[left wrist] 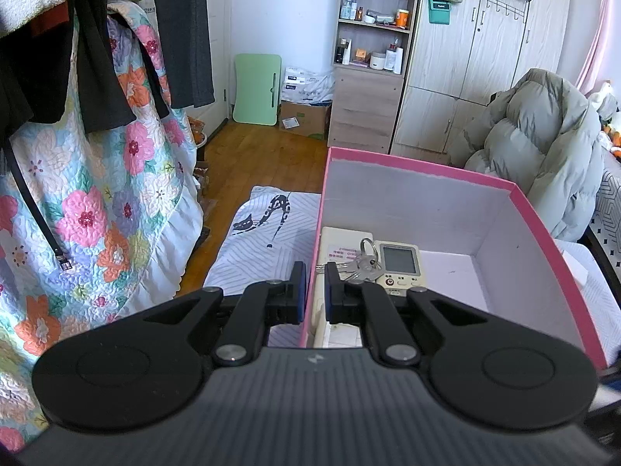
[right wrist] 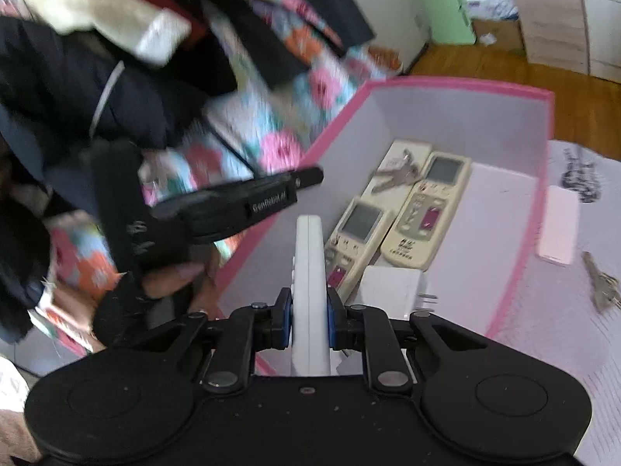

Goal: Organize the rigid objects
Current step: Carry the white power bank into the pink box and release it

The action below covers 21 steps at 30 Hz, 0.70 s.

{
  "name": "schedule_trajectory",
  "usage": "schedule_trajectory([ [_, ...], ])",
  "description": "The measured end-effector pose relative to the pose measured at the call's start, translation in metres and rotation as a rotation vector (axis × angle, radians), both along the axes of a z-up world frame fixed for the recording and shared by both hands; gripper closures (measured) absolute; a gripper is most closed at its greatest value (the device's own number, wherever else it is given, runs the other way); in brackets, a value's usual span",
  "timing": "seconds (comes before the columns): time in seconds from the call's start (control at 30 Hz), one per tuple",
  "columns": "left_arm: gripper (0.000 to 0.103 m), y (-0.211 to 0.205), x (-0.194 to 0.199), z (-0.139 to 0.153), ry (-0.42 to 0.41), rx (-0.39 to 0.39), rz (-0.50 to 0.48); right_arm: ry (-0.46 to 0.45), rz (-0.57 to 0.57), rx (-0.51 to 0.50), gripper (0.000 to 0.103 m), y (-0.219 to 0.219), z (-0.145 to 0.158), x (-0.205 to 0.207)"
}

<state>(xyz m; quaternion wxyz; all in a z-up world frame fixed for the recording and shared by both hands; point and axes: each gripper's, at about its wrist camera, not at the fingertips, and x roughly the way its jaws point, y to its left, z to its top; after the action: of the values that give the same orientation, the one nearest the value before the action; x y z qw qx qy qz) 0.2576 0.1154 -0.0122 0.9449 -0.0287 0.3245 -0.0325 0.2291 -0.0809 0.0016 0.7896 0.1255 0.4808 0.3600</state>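
In the left wrist view, the left gripper (left wrist: 315,291) is clenched on the side wall of the pink box (left wrist: 434,169); keys (left wrist: 363,262) lie inside on a remote control (left wrist: 399,264).

In the right wrist view (a little blurred), the right gripper (right wrist: 309,320) grasps a white remote (right wrist: 309,272) on its edge above the box (right wrist: 458,87), near two beige remotes (right wrist: 427,213).

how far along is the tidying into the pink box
Done: two remotes and a key bunch lie in the pink box. In hand: the right tongs grip a white remote on edge; the left tongs pinch the box wall. Left: loose keys and a pink case outside.
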Motion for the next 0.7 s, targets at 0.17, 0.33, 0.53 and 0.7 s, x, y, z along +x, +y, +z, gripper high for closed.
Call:
schedule_trajectory([
  [0.17,0.096,0.0,0.0,0.0,0.0,0.0,0.0,0.127,0.027,-0.015,0.083,0.023,-0.021,0.032],
  [0.33,0.096,0.001,0.0,0.0,0.0,0.0,-0.001,0.229,0.117,-0.023,0.083,0.051,-0.042,0.049],
  [0.53,0.096,-0.002,0.001,-0.001,0.002,0.011,-0.007,0.199,0.106,-0.044,0.082,0.054,-0.045,0.058],
  [0.7,0.096,-0.003,-0.001,-0.001,0.002,0.007,-0.001,0.081,0.067,-0.206,0.057,0.053,-0.043,0.056],
])
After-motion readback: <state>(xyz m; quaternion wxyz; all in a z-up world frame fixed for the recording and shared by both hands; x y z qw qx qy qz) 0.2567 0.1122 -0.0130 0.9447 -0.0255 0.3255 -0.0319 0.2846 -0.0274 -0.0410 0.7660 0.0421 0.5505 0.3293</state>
